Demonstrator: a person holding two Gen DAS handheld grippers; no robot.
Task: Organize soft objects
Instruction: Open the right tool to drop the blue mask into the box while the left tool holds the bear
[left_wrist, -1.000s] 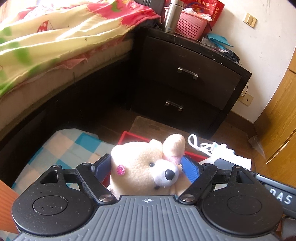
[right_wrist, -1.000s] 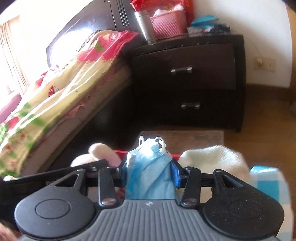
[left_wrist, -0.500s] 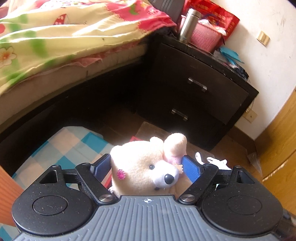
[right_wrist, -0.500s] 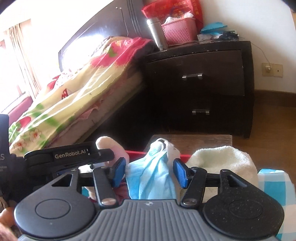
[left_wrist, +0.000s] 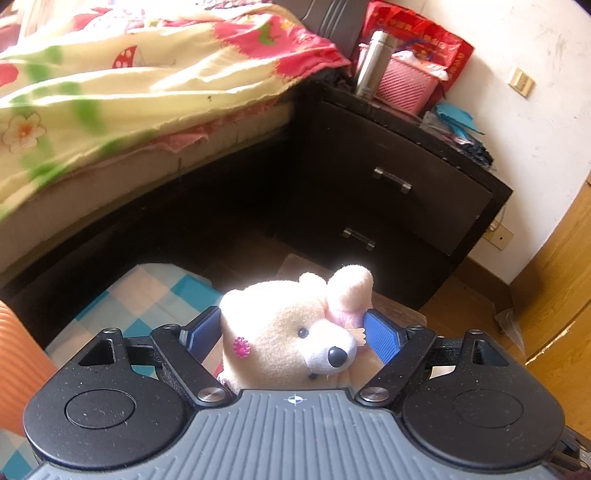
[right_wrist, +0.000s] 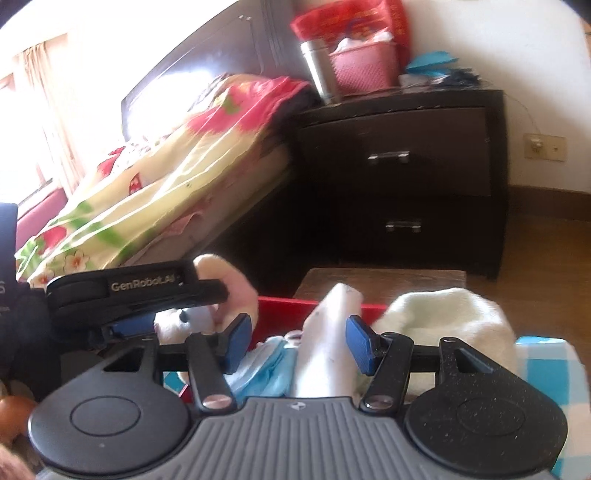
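Teddy time: left tool (left_wrist: 291, 328) clamps the cream plush bear (left_wrist: 291, 332) above the red-walled box (right_wrist: 284, 312). Right tool (right_wrist: 295, 338) gapes over the blue paper mask (right_wrist: 273, 373) dropped inside. Fluffy white towel (right_wrist: 443, 317) looks unsorted.

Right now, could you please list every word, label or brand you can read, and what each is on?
"GenRobot.AI": on the left gripper's side.
Gold print on the red bag: too blurred to read.
White letters on the black thing at the left edge: cut off, unreadable.
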